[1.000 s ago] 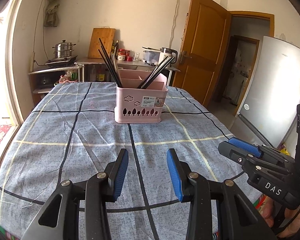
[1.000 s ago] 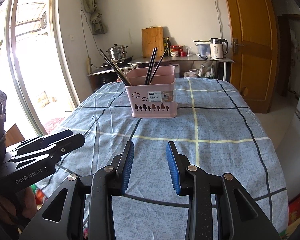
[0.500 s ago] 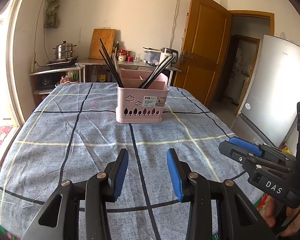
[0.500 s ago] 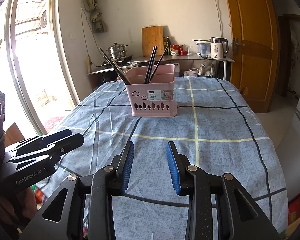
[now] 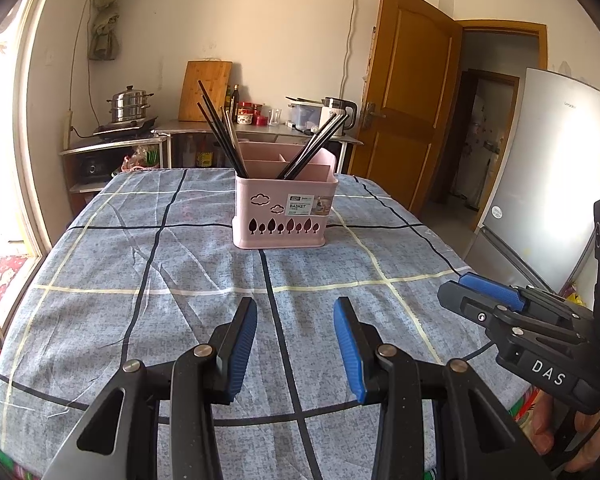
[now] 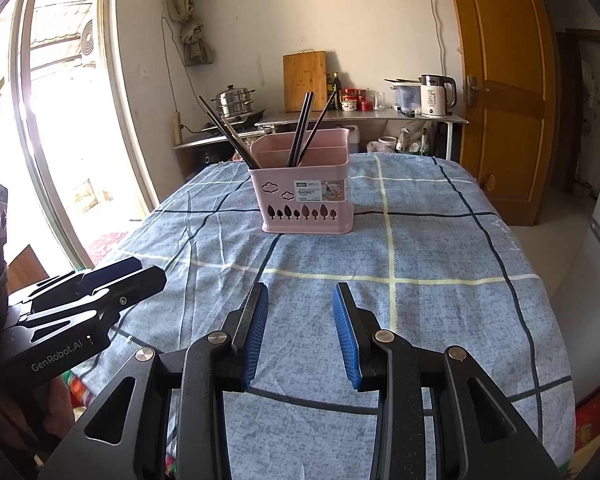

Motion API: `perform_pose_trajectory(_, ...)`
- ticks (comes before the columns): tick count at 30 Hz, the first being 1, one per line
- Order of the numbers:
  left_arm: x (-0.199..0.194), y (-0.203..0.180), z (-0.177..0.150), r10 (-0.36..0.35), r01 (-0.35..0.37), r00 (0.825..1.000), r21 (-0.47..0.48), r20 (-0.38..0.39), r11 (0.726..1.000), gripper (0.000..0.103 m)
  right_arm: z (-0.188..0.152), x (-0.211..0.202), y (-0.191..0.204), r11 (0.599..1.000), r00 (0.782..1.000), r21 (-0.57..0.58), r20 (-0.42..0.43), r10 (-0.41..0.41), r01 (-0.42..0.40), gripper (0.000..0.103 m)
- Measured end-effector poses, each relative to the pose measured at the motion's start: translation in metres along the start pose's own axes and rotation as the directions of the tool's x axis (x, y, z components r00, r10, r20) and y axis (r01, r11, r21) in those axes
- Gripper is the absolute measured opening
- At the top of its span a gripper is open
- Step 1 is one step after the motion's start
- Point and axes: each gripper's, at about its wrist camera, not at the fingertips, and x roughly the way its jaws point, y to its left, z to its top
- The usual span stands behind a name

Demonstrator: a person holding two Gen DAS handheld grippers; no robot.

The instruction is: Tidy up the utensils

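A pink utensil basket (image 5: 284, 208) (image 6: 306, 196) with tree cut-outs stands upright in the middle of the table. Several dark chopsticks (image 5: 220, 136) (image 6: 302, 130) lean out of its compartments, one bunch to the left, another toward the right. My left gripper (image 5: 295, 346) hovers open over the near part of the tablecloth, well short of the basket, nothing between its blue pads. My right gripper (image 6: 300, 334) is likewise open and empty, level with the left one. Each gripper shows from the side in the other's view, the right gripper (image 5: 484, 300) and the left gripper (image 6: 140, 276).
A blue checked cloth (image 5: 140, 272) covers the table, whose right edge drops toward a grey fridge (image 5: 556, 184). Behind the table stand a counter (image 6: 360, 118) with a kettle, jars and cutting board, and a steamer pot (image 5: 130, 104). A wooden door (image 6: 500, 80) is at right.
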Motion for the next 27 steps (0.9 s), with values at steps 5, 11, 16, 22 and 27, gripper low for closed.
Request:
perform_pose_trajectory(5, -0.0004, -0.0011, -0.0012, 0.006, -0.006, 1.0, 0.004, 0.004, 1.0, 0.04, 0.0003, -0.0004, 0.0002, 1.0, 1.0, 0.0, 0.001, 0.0, 0.0, 0.035)
perform_pose_trajectory(11, -0.0012, 0.001, -0.0035, 0.003, -0.003, 1.0, -0.002, 0.004, 1.0, 0.04, 0.0001, -0.0003, 0.0, 1.0, 1.0, -0.002, 0.002, -0.001, 0.001, 0.035)
perform_pose_trajectory(16, -0.0013, 0.0011, -0.0044, 0.015, -0.015, 1.0, 0.006, 0.008, 1.0, 0.04, 0.0, -0.0009, 0.0001, 1.0, 1.0, -0.003, 0.004, -0.003, 0.003, 0.035)
perform_pose_trajectory(22, -0.0022, -0.0004, -0.0049, 0.014, -0.014, 1.0, 0.009, 0.013, 1.0, 0.04, -0.0002, -0.0029, 0.0002, 1.0, 1.0, -0.009, 0.007, -0.005, 0.005, 0.035)
perform_pose_trajectory(27, -0.004, -0.0018, -0.0063, 0.017, -0.017, 1.0, 0.017, 0.022, 1.0, 0.04, -0.0002, -0.0045, 0.0007, 1.0, 1.0, -0.009, 0.007, -0.006, 0.006, 0.035)
